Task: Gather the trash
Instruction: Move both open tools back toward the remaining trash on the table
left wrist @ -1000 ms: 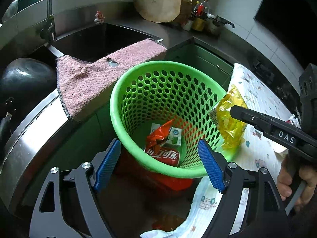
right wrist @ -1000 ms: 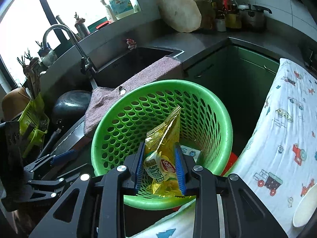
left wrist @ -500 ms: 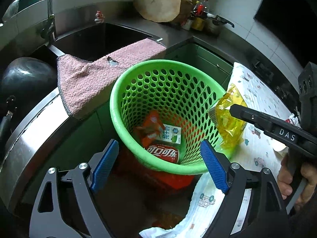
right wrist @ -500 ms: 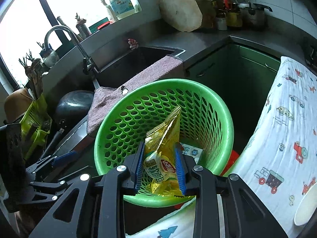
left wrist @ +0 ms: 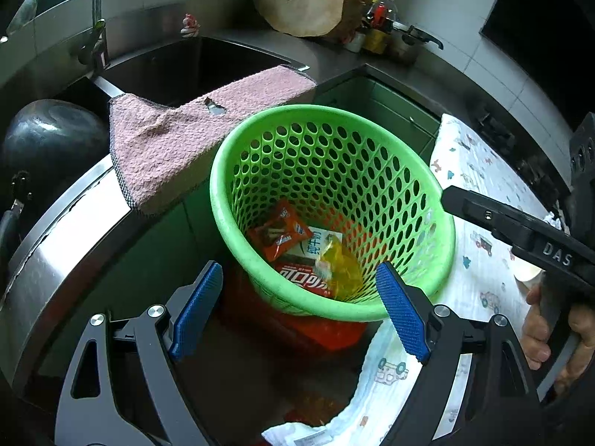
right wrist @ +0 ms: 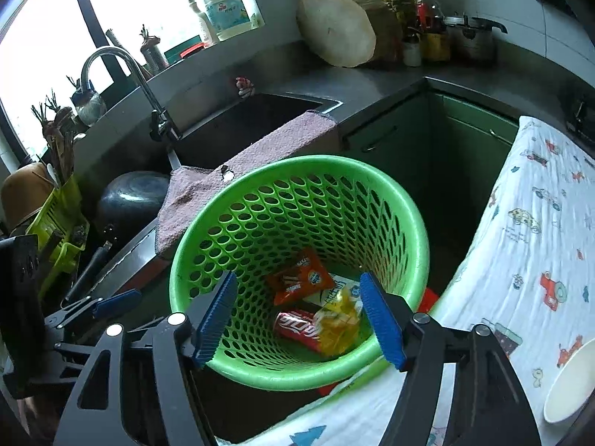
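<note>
Beside the sink (right wrist: 256,119) and its steel counter (left wrist: 67,230), the green basket (left wrist: 223,200) stands tilted toward me, mouth open to both grippers, probably so wrappers can drop straight in. A pink towel (left wrist: 178,137) drapes over the sink's front edge, its corner just behind the basket rim, likely left to dry. To my right a table cloth (right wrist: 539,245) printed with little vehicles hangs over the table edge, touching the basket's side. My left gripper (left wrist: 297,312) hovers before the near rim, blue pads spread wide and empty. My right gripper (right wrist: 297,316) is spread too, nothing between its pads, held over the basket's mouth. Down on the basket floor lies the trash: a red cola wrapper (right wrist: 297,327), an orange snack packet (right wrist: 301,278), a white-and-green carton (left wrist: 316,245) partly under them, and the yellow chip bag (right wrist: 338,319) crumpled against the near wall, resting on the cola wrapper. I judge this piece delivered; what else remains to collect I cannot tell. Right view alone shows a white bowl (right wrist: 569,383) on the cloth, the window bottles and the yellow-green rack. Left view alone shows my right hand (left wrist: 550,334) on its handle and something red under the basket.
</note>
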A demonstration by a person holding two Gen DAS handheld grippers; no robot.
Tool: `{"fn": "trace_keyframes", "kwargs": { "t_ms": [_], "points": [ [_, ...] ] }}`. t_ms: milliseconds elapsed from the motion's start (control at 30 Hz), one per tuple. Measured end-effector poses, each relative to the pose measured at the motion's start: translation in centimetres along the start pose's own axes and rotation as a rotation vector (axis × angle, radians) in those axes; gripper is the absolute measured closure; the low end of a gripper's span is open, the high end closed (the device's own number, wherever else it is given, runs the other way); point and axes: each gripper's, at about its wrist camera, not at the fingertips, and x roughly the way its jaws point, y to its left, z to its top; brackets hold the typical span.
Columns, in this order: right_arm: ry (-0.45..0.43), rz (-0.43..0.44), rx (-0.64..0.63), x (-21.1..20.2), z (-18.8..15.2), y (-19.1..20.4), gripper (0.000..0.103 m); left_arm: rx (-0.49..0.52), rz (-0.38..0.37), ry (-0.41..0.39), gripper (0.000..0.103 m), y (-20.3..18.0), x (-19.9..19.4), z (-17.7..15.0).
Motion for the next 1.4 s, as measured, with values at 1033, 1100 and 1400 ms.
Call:
{"fn": "trace_keyframes", "kwargs": {
  "t_ms": [1033, 1100, 1400],
  "points": [
    [-0.016, -0.402, 0.189, -23.3, -14.1, -12.6, 0.014, 0.241, -0.106, -0.034, 0.01, -14.6, -4.7, -3.1],
    [-0.008, -0.43, 0.201, -24.5, -15.2, -13.7, 0.013, 0.26, -0.108, -0.034, 0.01, -15.6, -5.1, -3.5],
    [0.026, -0.416, 0.382, -26.7, -19.1, -18.5, 0.013, 0.292, -0.123, -0.035, 0.01, -19.2, -6.8, -4.5]
  ]
}}
